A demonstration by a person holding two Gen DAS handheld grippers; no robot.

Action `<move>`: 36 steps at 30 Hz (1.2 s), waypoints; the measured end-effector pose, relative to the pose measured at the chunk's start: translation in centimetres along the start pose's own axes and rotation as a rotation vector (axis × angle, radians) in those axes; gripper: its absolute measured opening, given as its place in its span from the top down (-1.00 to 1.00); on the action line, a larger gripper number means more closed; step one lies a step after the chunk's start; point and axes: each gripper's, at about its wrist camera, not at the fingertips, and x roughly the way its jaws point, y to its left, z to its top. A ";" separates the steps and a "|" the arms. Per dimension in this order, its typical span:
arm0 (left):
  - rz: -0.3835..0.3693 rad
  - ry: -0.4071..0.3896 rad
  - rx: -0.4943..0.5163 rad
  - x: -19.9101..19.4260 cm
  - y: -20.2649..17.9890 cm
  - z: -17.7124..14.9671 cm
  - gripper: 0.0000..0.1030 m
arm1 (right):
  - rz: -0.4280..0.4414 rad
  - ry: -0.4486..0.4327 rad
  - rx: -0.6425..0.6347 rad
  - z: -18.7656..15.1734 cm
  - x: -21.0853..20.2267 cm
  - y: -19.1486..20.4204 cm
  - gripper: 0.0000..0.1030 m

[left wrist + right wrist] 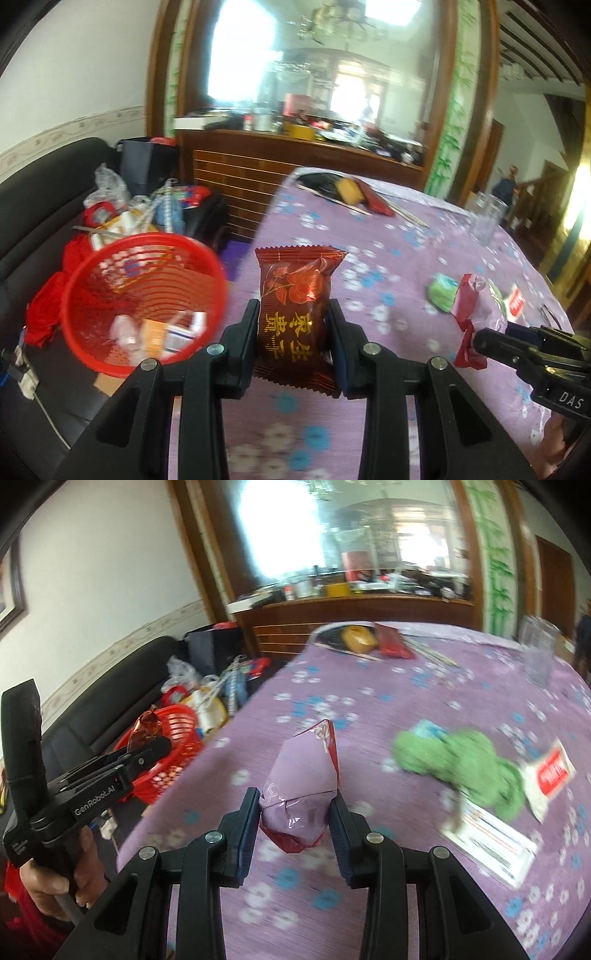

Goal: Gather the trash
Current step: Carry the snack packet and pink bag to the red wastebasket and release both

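My left gripper is shut on a dark red snack wrapper with gold writing, held upright above the table's left edge, just right of the red mesh basket. The basket holds several pieces of trash. My right gripper is shut on a crumpled silvery wrapper with red ends, held above the purple flowered tablecloth. In the left wrist view the right gripper shows at the right, shut on that wrapper. In the right wrist view the left gripper shows over the basket.
On the table lie a green crumpled cloth, a white and red packet, a flat white card, a clear glass, chopsticks and a red packet at the far edge. A black sofa with clutter stands left.
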 end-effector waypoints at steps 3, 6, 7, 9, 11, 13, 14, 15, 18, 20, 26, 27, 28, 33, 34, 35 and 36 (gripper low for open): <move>0.033 -0.004 -0.041 -0.3 2.8 0.3 0.35 | 0.039 0.015 -0.046 1.1 1.2 2.7 0.22; 0.064 -0.003 -0.083 -0.4 5.8 0.4 0.35 | 0.071 0.033 -0.093 2.2 2.6 5.3 0.22; 0.074 -0.004 -0.094 -0.5 6.5 0.4 0.35 | 0.081 0.039 -0.104 2.5 3.1 6.1 0.22; 0.096 -0.003 -0.120 -0.4 8.4 0.4 0.35 | 0.105 0.057 -0.128 3.2 4.2 7.8 0.22; 0.109 0.001 -0.146 -0.4 10.0 0.5 0.35 | 0.121 0.069 -0.147 3.8 5.1 9.2 0.21; 0.125 0.004 -0.169 -0.2 11.5 0.6 0.35 | 0.138 0.083 -0.161 4.6 6.3 10.6 0.21; 0.130 0.006 -0.174 0.0 11.9 0.7 0.35 | 0.145 0.089 -0.166 5.0 6.9 11.1 0.21; 0.137 0.007 -0.181 0.0 12.4 0.7 0.35 | 0.155 0.095 -0.170 5.6 7.7 11.9 0.21; 0.150 0.016 -0.200 0.6 13.7 0.8 0.35 | 0.192 0.116 -0.180 6.9 9.5 13.7 0.20; 0.158 0.020 -0.209 0.8 14.4 0.8 0.35 | 0.202 0.120 -0.194 7.6 10.6 15.1 0.19; 0.180 0.013 -0.213 1.5 15.6 1.5 0.23 | 0.222 0.140 -0.199 9.9 14.6 17.9 0.17; 0.184 0.007 -0.212 1.5 15.7 1.6 0.08 | 0.235 0.144 -0.195 10.3 15.2 18.3 0.15; 0.189 0.002 -0.210 1.5 15.7 1.7 -0.01 | 0.246 0.147 -0.196 10.5 15.8 18.6 0.12; 0.189 -0.026 -0.193 0.8 15.2 1.9 -0.22 | 0.247 0.121 -0.180 11.1 15.7 18.0 0.00; 0.183 -0.024 -0.189 0.8 15.0 1.9 -0.22 | 0.243 0.115 -0.175 11.1 15.4 17.6 0.00; 0.172 -0.020 -0.186 0.9 14.6 1.9 -0.22 | 0.238 0.110 -0.166 10.9 14.9 17.0 0.00; 0.159 -0.017 -0.181 0.9 14.1 1.8 -0.23 | 0.239 0.106 -0.153 10.5 14.4 16.2 0.00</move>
